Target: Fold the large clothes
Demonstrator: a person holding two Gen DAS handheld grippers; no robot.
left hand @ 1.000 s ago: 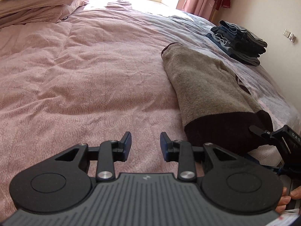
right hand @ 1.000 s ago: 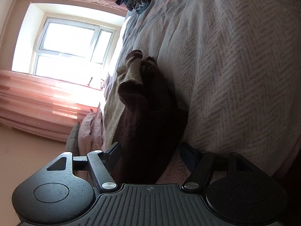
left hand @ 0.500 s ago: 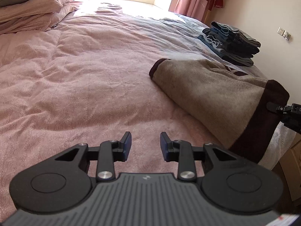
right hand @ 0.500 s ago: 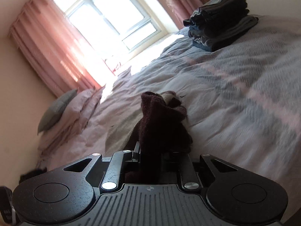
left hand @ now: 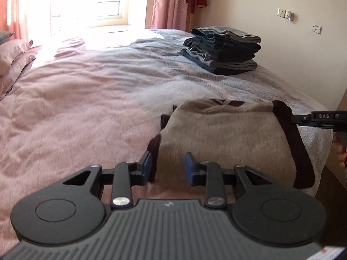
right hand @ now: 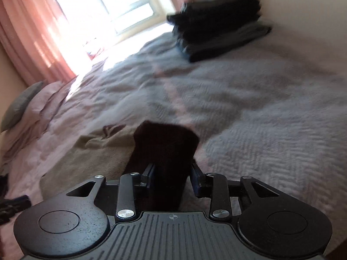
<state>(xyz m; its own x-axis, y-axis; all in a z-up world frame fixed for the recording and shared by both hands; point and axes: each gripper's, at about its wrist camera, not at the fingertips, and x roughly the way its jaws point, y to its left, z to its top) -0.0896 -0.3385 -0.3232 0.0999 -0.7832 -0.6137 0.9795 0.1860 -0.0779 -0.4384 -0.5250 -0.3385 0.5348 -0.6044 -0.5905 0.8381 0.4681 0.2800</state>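
beige sweater (left hand: 219, 134) lies on the near right part of the bed (left hand: 86, 108), folded narrow, its dark brown hem band (left hand: 297, 143) running down the right edge toward the bed's near corner. a patterned bit shows at its far edge.

right gripper (right hand: 171, 177) has the dark hem (right hand: 164, 151) standing up between its jaws. the jaws are opening right now; the left pad looks against the cloth, the right pad stands clear with a gap, so the pinch looks loose or going. in the left wrist view the same gripper (left hand: 292, 118) comes in from the right at the hem's far top corner, a bit of a hand below it.

left gripper (left hand: 167, 166) hovers over the near left edge of the sweater, jaws part spread, nothing between them, no cloth touched. a dark cuff or sleeve end sits just beyond its left finger.

step, my guess: mid fold, repositioning the sweater on the bed, right side letting go of or regripping the hem end.

next move likely calls for the left gripper to drop and pinch the near left edge, the right to get a firm hold on the hem, then carry that end over toward the far end for a half fold. thick knit, so bite deep.

stack of folded dark clothes (left hand: 223, 49) sits far right on the bed, well apart. pillows (left hand: 10, 54) far left, window (left hand: 86, 0) beyond.
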